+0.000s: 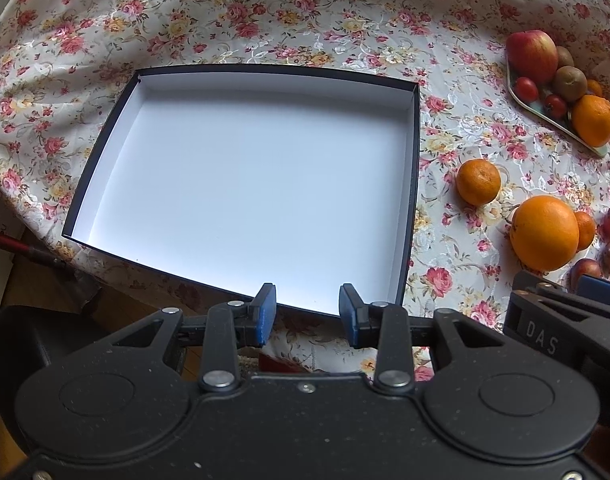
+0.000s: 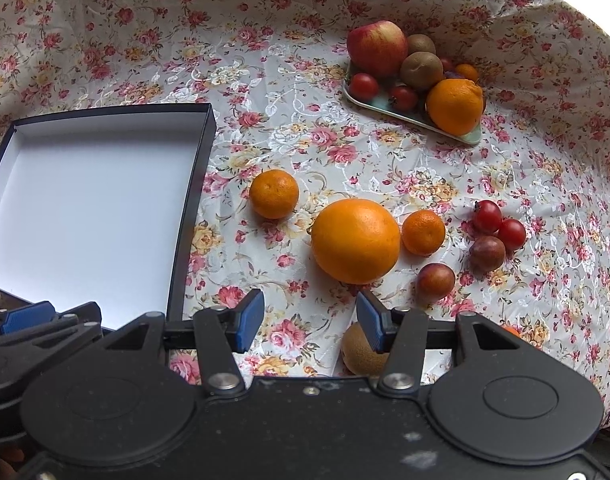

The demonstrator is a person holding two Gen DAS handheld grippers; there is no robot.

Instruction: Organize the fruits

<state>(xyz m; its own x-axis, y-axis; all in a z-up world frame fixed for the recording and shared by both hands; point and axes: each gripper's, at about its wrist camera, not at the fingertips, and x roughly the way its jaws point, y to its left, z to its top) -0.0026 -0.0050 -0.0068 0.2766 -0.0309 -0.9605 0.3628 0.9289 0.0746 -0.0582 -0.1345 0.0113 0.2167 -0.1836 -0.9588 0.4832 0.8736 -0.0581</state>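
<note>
left hand-held gripper point(image 1: 307, 314) is hanging wide apart with nothing in it, over the near edge of the white box point(image 1: 408, 216) | right hand-held gripper point(image 2: 309, 324) is gaping wide, holding nothing, just before the big orange point(image 2: 355, 240) | loose fruit is lying on the flowery counter point(image 2: 265, 92) beside the box | more fruit is sitting on the tray point(image 2: 457, 132)

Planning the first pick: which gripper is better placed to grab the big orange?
Right. The right gripper is open, with the big orange just ahead of its fingers. The left gripper faces the empty box.
</note>
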